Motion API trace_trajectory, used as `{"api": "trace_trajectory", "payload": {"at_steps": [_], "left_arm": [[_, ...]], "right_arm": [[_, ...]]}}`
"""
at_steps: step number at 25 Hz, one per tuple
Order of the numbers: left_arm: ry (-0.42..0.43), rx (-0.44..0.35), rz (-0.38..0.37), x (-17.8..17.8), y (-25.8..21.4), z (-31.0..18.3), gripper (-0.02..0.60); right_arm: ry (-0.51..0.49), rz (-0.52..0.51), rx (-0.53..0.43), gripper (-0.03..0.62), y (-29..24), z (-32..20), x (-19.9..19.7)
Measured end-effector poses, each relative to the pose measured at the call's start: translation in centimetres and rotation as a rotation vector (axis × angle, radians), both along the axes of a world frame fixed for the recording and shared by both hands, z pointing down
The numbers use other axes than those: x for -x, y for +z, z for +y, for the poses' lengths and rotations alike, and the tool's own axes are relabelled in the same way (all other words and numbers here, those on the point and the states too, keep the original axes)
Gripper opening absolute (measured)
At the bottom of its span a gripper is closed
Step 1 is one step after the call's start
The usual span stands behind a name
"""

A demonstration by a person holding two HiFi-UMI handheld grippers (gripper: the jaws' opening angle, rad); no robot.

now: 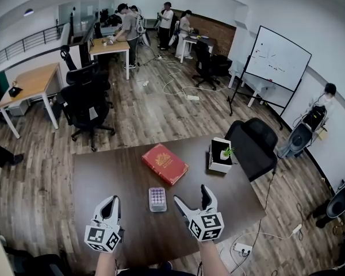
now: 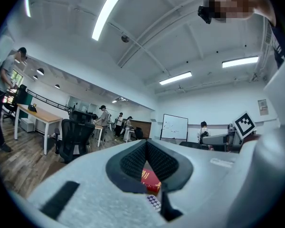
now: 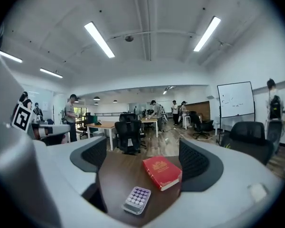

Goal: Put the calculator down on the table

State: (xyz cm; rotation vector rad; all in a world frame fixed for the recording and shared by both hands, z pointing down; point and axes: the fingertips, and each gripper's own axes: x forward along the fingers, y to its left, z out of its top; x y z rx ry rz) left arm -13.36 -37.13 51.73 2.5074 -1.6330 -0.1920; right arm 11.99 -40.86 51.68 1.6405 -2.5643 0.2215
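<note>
The calculator (image 1: 157,199), small and grey with lilac keys, lies flat on the dark brown table (image 1: 103,177), between my two grippers. My right gripper (image 1: 191,195) stands just right of it, jaws open wide and empty. In the right gripper view the calculator (image 3: 137,199) sits low between the open jaws of this gripper (image 3: 143,160), untouched, on the table (image 3: 116,175). My left gripper (image 1: 111,201) hovers left of the calculator, fingers together. In the left gripper view that gripper (image 2: 146,148) has its pads meeting at the tips, with the calculator (image 2: 154,202) seen through the gap below.
A red book (image 1: 165,164) lies beyond the calculator. A small plant in a white box (image 1: 221,155) stands at the table's right. A black office chair (image 1: 254,145) is by the right edge. Further off are more chairs (image 1: 86,99), a whiteboard (image 1: 276,59) and people at desks.
</note>
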Motion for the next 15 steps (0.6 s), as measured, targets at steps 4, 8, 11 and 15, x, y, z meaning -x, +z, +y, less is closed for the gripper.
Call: {"api": "trace_trajectory", "payload": {"at_steps": [4,8,11,15], "left_arm": [[0.003,-0.003,-0.015,-0.2,-0.2,0.0,-0.005],[-0.017,-0.005,-0.043,-0.2,-0.2,-0.1,-0.005],[-0.046,-0.017,-0.086,0.1,-0.6,-0.1,-0.005],[-0.038,-0.016,-0.049,0.2,-0.9,-0.1,-0.005]], "right_arm": [[0.006,-0.009,0.006,0.484,0.1,0.1,-0.3],[0.010,0.002,0.005,0.468,0.4,0.0,-0.7],[0.011,0.013,0.003,0.437,0.6,0.0,-0.9],[0.047,-0.004,-0.045,0.216,-0.2,0.3,-1.5]]}}
